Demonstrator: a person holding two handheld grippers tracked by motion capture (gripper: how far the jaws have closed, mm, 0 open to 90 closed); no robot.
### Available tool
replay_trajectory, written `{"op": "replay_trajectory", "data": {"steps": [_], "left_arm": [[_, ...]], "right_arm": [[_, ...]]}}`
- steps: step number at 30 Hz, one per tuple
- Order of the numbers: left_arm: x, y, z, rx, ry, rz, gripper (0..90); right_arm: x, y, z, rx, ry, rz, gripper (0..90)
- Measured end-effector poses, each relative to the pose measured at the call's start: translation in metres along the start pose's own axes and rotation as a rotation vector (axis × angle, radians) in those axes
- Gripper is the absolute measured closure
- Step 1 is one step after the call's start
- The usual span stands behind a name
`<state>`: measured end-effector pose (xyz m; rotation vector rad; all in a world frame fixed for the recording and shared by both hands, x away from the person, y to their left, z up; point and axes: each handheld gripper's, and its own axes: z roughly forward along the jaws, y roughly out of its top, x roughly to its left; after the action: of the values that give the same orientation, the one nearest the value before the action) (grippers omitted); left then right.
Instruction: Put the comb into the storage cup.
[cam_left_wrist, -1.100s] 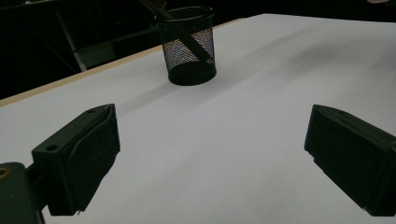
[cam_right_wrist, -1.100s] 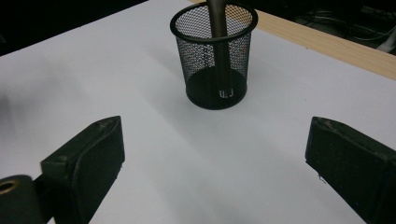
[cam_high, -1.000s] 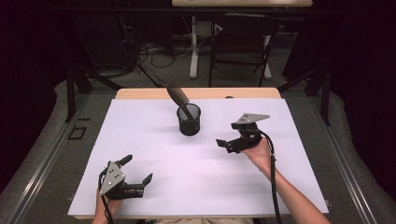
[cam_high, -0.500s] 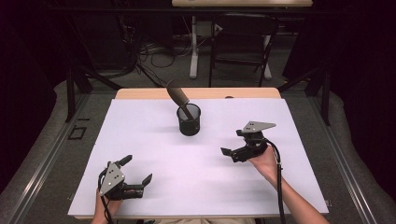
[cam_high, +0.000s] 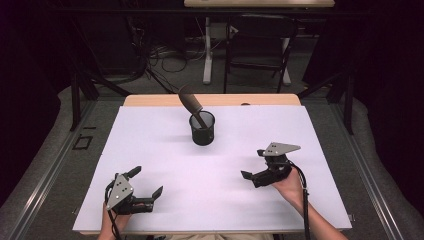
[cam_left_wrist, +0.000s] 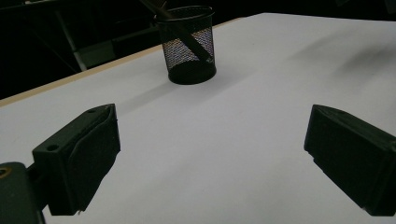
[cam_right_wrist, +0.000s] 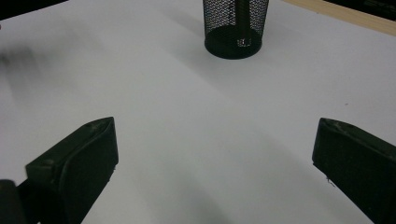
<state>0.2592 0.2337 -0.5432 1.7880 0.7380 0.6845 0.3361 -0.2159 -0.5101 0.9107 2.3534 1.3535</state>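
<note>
A black mesh cup (cam_high: 202, 129) stands upright at the middle back of the white table (cam_high: 150, 145). A dark long-handled tool (cam_high: 191, 103) leans out of it to the upper left. My left gripper (cam_high: 147, 181) rests low near the front left edge, jaws wide open and empty. My right gripper (cam_high: 254, 164) is at the front right, also open with nothing between its jaws. In the left gripper view the mesh cup (cam_left_wrist: 187, 44) sits far ahead. The right gripper view has the mesh cup (cam_right_wrist: 236, 27) at its top edge.
A wooden strip (cam_high: 150, 100) runs along the table's far edge. Beyond it are a chair (cam_high: 257, 55), table legs and cables on the floor. Metal rails (cam_high: 45, 170) flank the table on both sides.
My right gripper has drawn back from beside the cup toward the front right of the table. The left gripper has stayed in place.
</note>
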Motion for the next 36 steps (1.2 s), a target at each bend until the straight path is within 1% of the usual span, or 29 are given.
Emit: {"op": "replay_trajectory", "data": {"steps": [6,7,9,10,12,15,20,26,29,30,36], "left_arm": [[0.000,0.000,0.000,-0.001,0.002,-0.001,3.7],[0.000,0.000,0.000,0.000,0.002,0.000,3.7],[0.000,0.000,0.000,0.000,0.001,0.000,3.7],[0.000,0.000,0.000,0.000,0.002,-0.002,3.7],[0.000,0.000,0.000,-0.001,-0.001,0.000,3.7],[0.000,0.000,0.000,0.001,0.001,-0.001,3.7],[0.000,0.000,0.001,0.002,0.001,-0.002,3.7],[0.000,-0.001,0.002,0.007,0.000,-0.003,3.7],[0.000,-0.001,0.002,0.008,-0.001,-0.003,3.7],[-0.001,-0.001,0.002,0.007,-0.004,-0.004,3.7],[-0.001,-0.001,0.003,0.010,-0.001,-0.004,3.7]], "right_arm": [[0.005,-0.011,-0.008,0.000,-0.012,-0.009,0.1],[0.008,-0.015,-0.011,0.005,-0.027,-0.020,0.1],[0.009,-0.017,-0.012,0.003,-0.032,-0.026,0.1],[0.010,-0.021,-0.016,0.002,-0.037,-0.030,0.1],[0.013,-0.024,-0.019,0.007,-0.053,-0.042,0.2],[0.014,-0.028,-0.022,0.011,-0.058,-0.051,0.2],[0.018,-0.037,-0.030,0.013,-0.081,-0.069,0.1],[0.020,-0.043,-0.040,-0.002,-0.098,-0.066,0.2],[0.021,-0.046,-0.043,0.005,-0.109,-0.070,0.1],[0.022,-0.048,-0.046,0.008,-0.123,-0.070,0.0],[0.024,-0.055,-0.053,0.008,-0.137,-0.068,0.0]]}}
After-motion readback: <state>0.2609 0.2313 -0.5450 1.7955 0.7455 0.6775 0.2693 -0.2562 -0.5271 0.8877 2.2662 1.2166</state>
